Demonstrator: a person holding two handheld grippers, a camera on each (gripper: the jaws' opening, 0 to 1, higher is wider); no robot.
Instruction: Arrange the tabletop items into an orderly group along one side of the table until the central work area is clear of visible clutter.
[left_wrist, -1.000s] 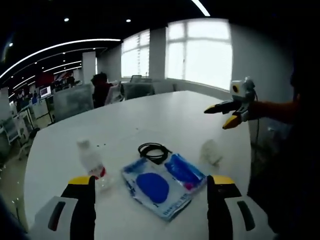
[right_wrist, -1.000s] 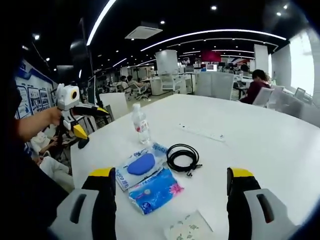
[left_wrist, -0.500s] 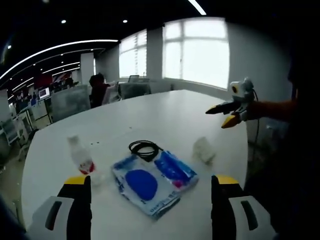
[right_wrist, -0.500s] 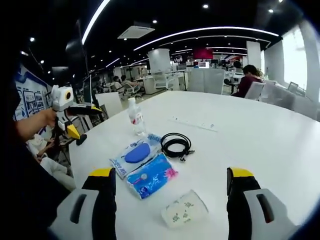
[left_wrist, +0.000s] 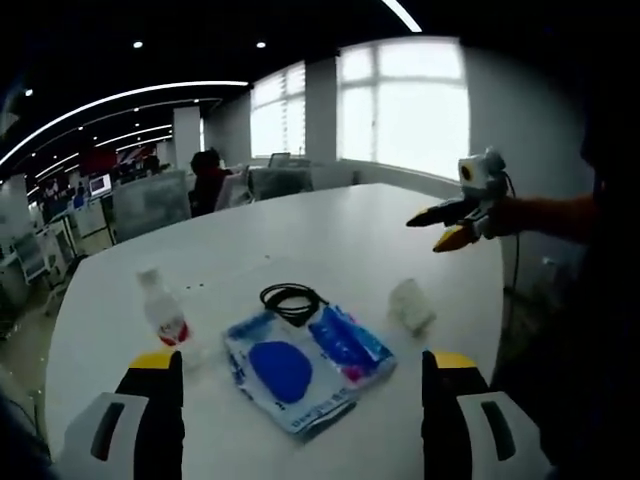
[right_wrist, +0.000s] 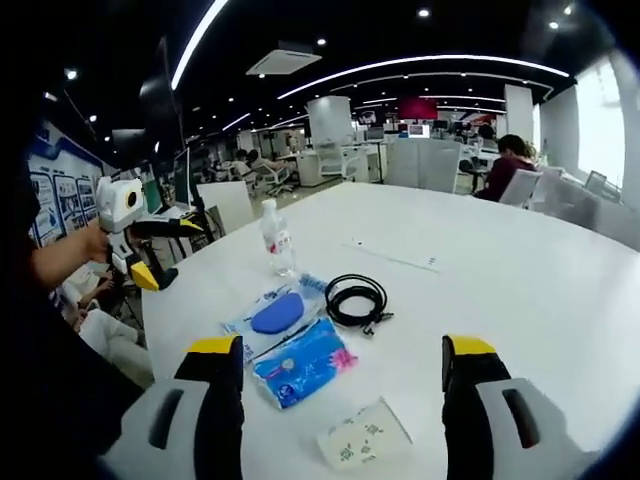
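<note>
The white bench carries 5 loose items bunched near its near edge, and none is grouped to a side yet. Over the last second both views have only drifted and pulled back slightly, so the items sit a little smaller and lower in the pictures; that is the cameras moving with the hands, not the items, which keep the same layout among themselves. Judged from this, the arranging has not begun, and the whole task is still ahead.

The largest item is the clear packet with a blue oval inside, lying flat at the middle of the cluster. Touching it along one side is the blue tissue pack. The coiled black cable lies just beside both, on the far side in the left gripper view. The water bottle stands upright, a little apart from the packet. The small pale tissue pack lies apart at the other end, nearest the right gripper.

The left gripper hovers above the bench edge with its jaws wide and nothing between them. The right gripper is likewise spread wide and empty, held in the air off the bench side.
</note>
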